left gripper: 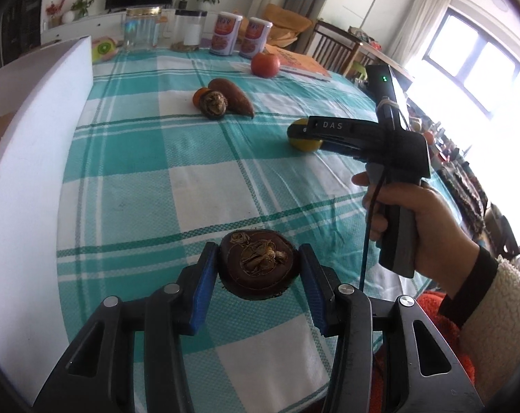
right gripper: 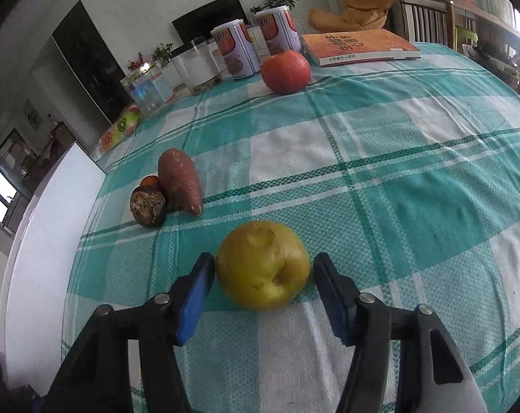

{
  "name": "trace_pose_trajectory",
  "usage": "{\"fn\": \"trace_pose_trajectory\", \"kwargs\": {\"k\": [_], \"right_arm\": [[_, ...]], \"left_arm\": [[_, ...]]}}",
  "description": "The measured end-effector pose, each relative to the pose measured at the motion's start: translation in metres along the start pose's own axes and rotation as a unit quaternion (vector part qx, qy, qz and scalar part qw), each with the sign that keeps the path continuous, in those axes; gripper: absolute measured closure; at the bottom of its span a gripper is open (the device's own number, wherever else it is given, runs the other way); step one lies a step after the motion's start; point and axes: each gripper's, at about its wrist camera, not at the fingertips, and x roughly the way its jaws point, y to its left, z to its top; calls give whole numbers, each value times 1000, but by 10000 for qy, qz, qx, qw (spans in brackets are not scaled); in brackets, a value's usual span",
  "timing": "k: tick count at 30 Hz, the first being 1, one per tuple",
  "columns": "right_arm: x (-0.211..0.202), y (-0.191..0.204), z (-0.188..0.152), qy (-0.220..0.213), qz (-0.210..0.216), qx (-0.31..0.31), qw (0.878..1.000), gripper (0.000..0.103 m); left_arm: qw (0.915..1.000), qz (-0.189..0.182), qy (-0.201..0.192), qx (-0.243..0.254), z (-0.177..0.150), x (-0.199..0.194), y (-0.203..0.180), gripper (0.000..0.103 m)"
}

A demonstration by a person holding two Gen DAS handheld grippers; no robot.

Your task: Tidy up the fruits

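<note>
A teal-and-white checked cloth (left gripper: 191,186) covers the counter in a living room. The left claw (left gripper: 258,268) grips a dark brown fruit (left gripper: 259,265) at lower centre. The right-wrist view shows the right claw (right gripper: 264,277) narrow around a yellow apple (right gripper: 263,265), its left pad touching and a gap at the right; only the left-wrist view shows the person's hand (left gripper: 418,227).

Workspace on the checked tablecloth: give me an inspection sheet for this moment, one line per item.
Surface: teal and white checked tablecloth, flat; white board along its left edge.
Job's things: dark brown round fruit between the left tool's pads; yellow fruit between the right tool's pads; sweet potato, a second dark fruit and a small orange one huddled together; red fruit apart, farther back.
Clutter: two cans, two clear jars, orange book.
Grippers: left tool gripping its fruit; right tool has a slight gap at one pad.
Cables: black cable hanging from the right tool's handle.
Surroundings: television, potted plants, chairs, bright window.
</note>
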Motion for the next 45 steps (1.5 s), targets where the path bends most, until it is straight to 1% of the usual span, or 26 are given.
{"fn": "trace_pose_trajectory", "kwargs": {"k": [2, 5, 8, 10, 12, 14, 15, 16, 18, 20, 22, 24, 26, 27, 28, 29, 30, 31, 32, 33, 35, 38, 39, 41, 43, 45], "right_arm": [[-17, 2, -6, -192, 10, 11, 9998, 51], [-47, 25, -15, -301, 348, -139, 9988, 51], [-76, 73, -27, -297, 954, -436, 9940, 51], [-90, 116, -36, -236, 1441, -709, 9867, 51], [-99, 166, -44, -150, 1863, -1095, 9763, 51], [-104, 217, -53, -14, 2182, -1553, 9634, 51], [-105, 241, -60, 66, 2310, -1790, 9563, 51], [-105, 263, -69, 140, 2426, -2011, 9490, 51], [-102, 301, -86, 353, 2599, -2381, 9352, 51], [-94, 331, -104, 597, 2644, -2703, 9238, 51], [-81, 354, -122, 802, 2541, -2969, 9170, 51], [-67, 368, -133, 1010, 2454, -3103, 9129, 51], [-54, 380, -139, 1134, 2306, -3213, 9114, 50], [-49, 383, -141, 1117, 2225, -3248, 9124, 50], [-48, 384, -140, 1041, 2160, -3246, 9150, 47], [-47, 383, -138, 956, 2108, -3226, 9178, 37], [-50, 380, -136, 848, 2082, -3179, 9211, 31], [-55, 373, -132, 699, 2072, -3114, 9248, 22], [-61, 363, -128, 502, 2021, -3031, 9299, 18], [-69, 351, -125, 280, 1920, -2924, 9364, 17], [-82, 317, -120, -141, 1709, -2662, 9485, 11], [-99, 250, -114, -768, 1120, -2074, 9688, 1], [-102, 225, -113, -935, 855, -1849, 9745, 1], [-101, 173, -106, -1093, 242, -1383, 9840, 0], [-97, 121, -101, -1097, -347, -886, 9894, 0], [-93, 70, -99, -1041, -794, -344, 9908, 0]], "left_arm": [[9998, -171, 86, -108, -3, -5, 5, 54], [9988, -455, 96, -142, -5, -28, 6, 54], [9967, -778, -90, -226, 0, -66, 10, 54], [9959, -782, -320, -324, 6, -93, 23, 54], [9946, -670, -539, -578, 13, -118, 48, 54], [9921, -397, -721, -942, 16, -140, 83, 54], [9904, -146, -820, -1107, 15, -150, 103, 54], [9877, 192, -911, -1257, 13, -158, 122, 54], [9781, 919, -925, -1622, 5, -167, 164, 54], [9668, 1434, -824, -1947, -6, -170, 198, 54], [9574, 1823, -665, -2140, -16, -168, 221, 54], [9509, 2125, -516, -2189, -26, -163, 232, 54], [9467, 2282, -406, -2235, -30, -159, 237, 53], [9448, 2350, -385, -2250, -31, -159, 239, 53], [9435, 2404, -419, -2244, -32, -159, 238, 47], [9425, 2453, -477, -2220, -33, -160, 235, 36], [9409, 2522, -559, -2189, -32, -163, 233, 30], [9393, 2591, -672, -2146, -31, -165, 228, 23], [9386, 2630, -794, -2087, -29, -169, 224, 22], [9396, 2620, -895, -2014, -26, -171, 218, 22], [9447, 2478, -1092, -1851, -17, -175, 203, 22], [9595, 2017, -1366, -1417, 2, -173, 163, 20], [9645, 1835, -1437, -1242, 8, -169, 147, 18], [9746, 1406, -1484, -916, 18, -159, 112, 14], [9849, 873, -1330, -686, 26, -141, 78, 14], [9933, 251, -963, -593, 32, -114, 47, 14]]}}
